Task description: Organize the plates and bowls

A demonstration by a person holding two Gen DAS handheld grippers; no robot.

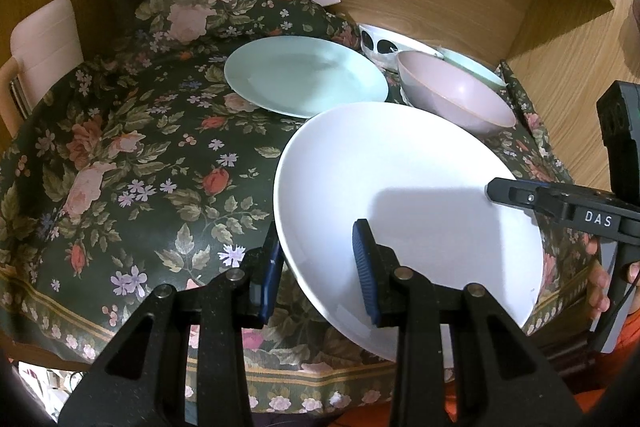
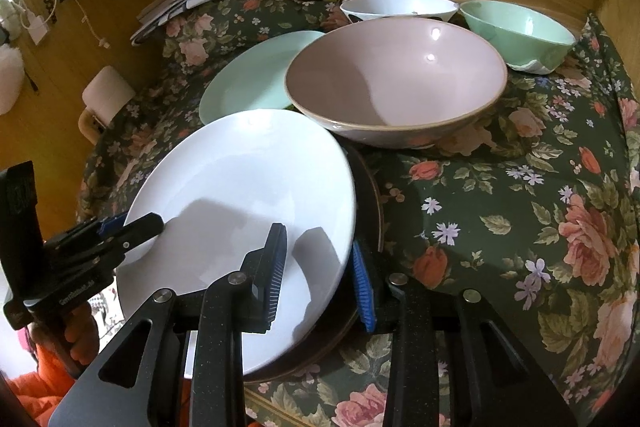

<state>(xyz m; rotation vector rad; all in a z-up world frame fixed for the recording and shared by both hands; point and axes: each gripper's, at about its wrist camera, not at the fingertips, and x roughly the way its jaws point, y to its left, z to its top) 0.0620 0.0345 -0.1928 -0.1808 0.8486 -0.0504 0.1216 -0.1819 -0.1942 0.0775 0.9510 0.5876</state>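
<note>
1. The left gripper [image 1: 320,271] has its jaws pinching the white plate's [image 1: 400,187] rim at the tabletop's [image 1: 120,167] near edge
2. The right gripper [image 2: 320,275], marked "DAS", pinches the opposite rim, above a dark plate [image 2: 370,187]
3. The pink bowl [image 2: 396,83], mint plate [image 1: 304,75], spotted bowl [image 2: 400,7] and mint bowl [image 2: 516,27] sit toward the far edge
</note>
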